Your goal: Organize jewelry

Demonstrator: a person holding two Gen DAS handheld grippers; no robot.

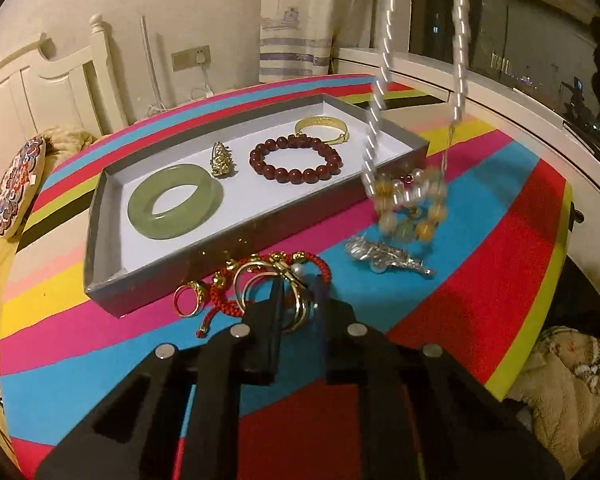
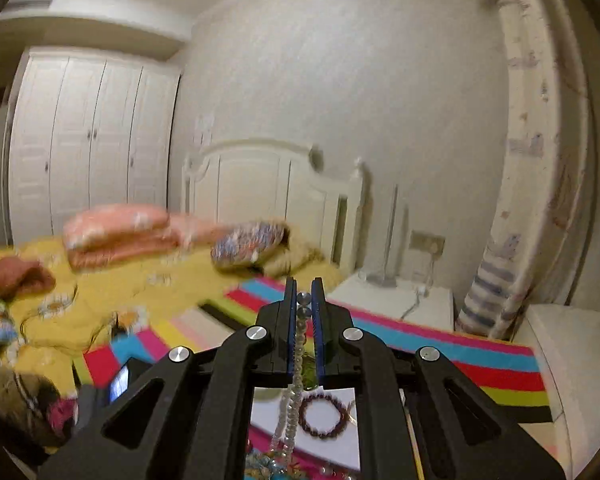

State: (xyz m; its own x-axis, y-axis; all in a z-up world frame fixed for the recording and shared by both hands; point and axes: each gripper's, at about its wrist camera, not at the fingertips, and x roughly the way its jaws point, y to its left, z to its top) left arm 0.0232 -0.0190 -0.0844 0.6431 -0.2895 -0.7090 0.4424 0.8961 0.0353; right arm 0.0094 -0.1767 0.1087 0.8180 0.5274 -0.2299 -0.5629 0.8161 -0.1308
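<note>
Four pieces lie in the tray [image 1: 108, 216]: a jade bangle [image 1: 175, 200], gold charm [image 1: 221, 161], red bead bracelet [image 1: 296, 160] and gold bangle [image 1: 321, 130]. Right gripper [image 2: 304, 300], raised high, pinches a pearl necklace [image 1: 382, 76] that hangs down to the worktop [image 1: 500, 216] beside the tray. Left gripper [image 1: 298, 292], narrowly parted, straddles gold rings [image 1: 260, 284] in front of the tray; whether it grips them I cannot tell.
</note>
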